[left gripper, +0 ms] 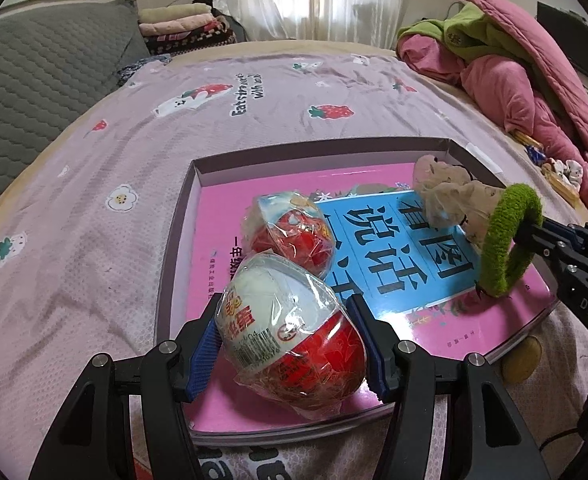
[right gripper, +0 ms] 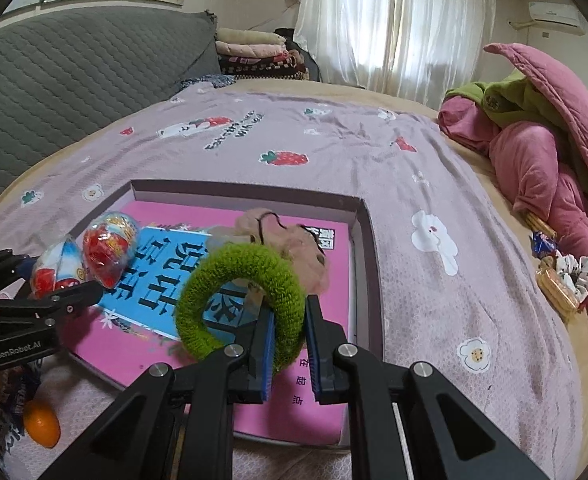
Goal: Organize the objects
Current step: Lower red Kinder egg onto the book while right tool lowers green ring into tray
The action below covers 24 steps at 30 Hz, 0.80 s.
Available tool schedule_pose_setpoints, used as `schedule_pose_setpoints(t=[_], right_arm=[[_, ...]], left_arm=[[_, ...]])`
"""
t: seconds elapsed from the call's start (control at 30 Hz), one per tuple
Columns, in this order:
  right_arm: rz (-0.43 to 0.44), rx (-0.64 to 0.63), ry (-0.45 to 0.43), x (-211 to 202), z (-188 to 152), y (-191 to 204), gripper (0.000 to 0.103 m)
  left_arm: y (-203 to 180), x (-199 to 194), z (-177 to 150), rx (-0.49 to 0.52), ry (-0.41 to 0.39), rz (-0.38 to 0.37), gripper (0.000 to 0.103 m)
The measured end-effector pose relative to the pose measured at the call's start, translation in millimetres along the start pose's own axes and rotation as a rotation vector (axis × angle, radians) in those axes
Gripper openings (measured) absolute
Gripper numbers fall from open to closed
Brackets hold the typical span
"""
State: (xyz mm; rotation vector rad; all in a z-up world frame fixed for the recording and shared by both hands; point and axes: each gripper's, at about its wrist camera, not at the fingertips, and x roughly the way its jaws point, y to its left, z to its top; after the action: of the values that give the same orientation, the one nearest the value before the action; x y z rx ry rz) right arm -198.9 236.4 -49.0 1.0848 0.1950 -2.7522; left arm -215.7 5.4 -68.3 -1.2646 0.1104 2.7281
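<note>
My left gripper (left gripper: 290,340) is shut on a wrapped red-and-white toy egg (left gripper: 294,332) over the near edge of a shallow box (left gripper: 314,148). A second wrapped egg (left gripper: 294,232) lies in the box on a pink book with a blue panel (left gripper: 406,252). My right gripper (right gripper: 290,344) is shut on a green fuzzy hair ring (right gripper: 242,292) and holds it above the book. A beige scrunchie (right gripper: 294,244) lies on the book just behind the ring. In the left wrist view the ring (left gripper: 506,240) and right gripper (left gripper: 534,236) are at the right.
The box sits on a lilac strawberry-print bedsheet (right gripper: 414,184). A pink quilt pile (right gripper: 542,152) lies at the right, with snacks and a white scrunchie (right gripper: 574,276) beside it. A small orange object (right gripper: 42,424) lies near the box's front left corner. A grey headboard (right gripper: 74,72) is at the left.
</note>
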Motion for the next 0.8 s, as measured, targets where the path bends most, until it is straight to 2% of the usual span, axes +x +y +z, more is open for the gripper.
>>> schedule_pose_setpoints(t=[0.8], right_arm=[[0.022, -0.013, 0.051, 9.8, -5.3, 2.0, 0.015]], left_arm=[[-2.0, 7.0, 2.9, 0.000, 0.014, -0.009, 0.062]])
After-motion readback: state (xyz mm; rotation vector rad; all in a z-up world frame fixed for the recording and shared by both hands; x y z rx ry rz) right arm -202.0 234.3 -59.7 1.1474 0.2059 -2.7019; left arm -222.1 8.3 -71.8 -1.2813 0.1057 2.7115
